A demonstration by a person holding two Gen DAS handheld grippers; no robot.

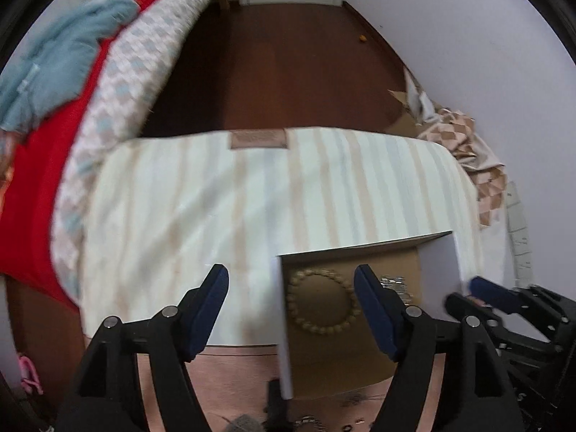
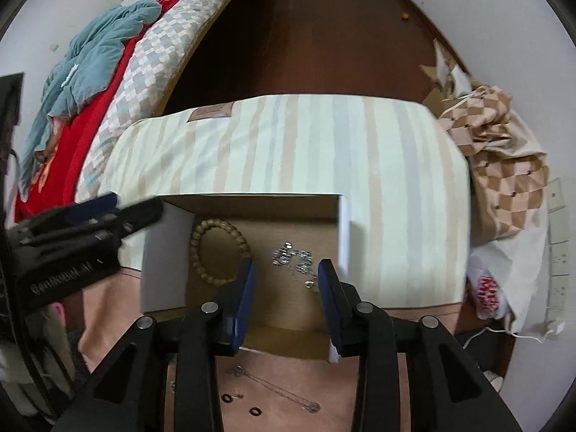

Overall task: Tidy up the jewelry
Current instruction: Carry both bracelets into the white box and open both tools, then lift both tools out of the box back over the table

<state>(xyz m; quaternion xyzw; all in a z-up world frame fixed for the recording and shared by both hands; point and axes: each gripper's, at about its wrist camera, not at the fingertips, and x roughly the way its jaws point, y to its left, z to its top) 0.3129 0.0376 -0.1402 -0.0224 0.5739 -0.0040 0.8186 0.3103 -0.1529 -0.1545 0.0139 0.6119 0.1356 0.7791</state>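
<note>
I am working over a small table draped in a pale striped cloth (image 2: 288,144), with pink tabletop (image 2: 324,388) showing along its near edge. To the far left is a bed with a red blanket (image 2: 93,122), a teal quilt (image 2: 90,61) and a checked cover; a dark wooden floor (image 2: 324,36) runs away to a white door. To the right, against the wall, a heap of brown checked fabric (image 2: 504,165) slumps beside a white bag. On the table sits an open white box (image 2: 163,252) with a brown cardboard floor. Inside it, a bracelet of tan wooden beads (image 2: 201,248) lies toward the left, and a tangle of silver chain (image 2: 291,255) lies to its right, the two apart. On the bare pink surface just near the box rest another thin chain (image 2: 277,388) and a few small dark rings (image 2: 255,411). My right tongs (image 2: 286,270) reach over the near wall of the box, blue pads parted to a moderate gap with nothing between them; the silver tangle shows in that gap, and the left pad overlaps the bead bracelet's edge from this angle, though I cannot tell whether it touches. My left tongs (image 1: 291,277) hang spread wide and carrying nothing, straddling the box's left wall (image 1: 282,324), with the bracelet visible between the pads.
</note>
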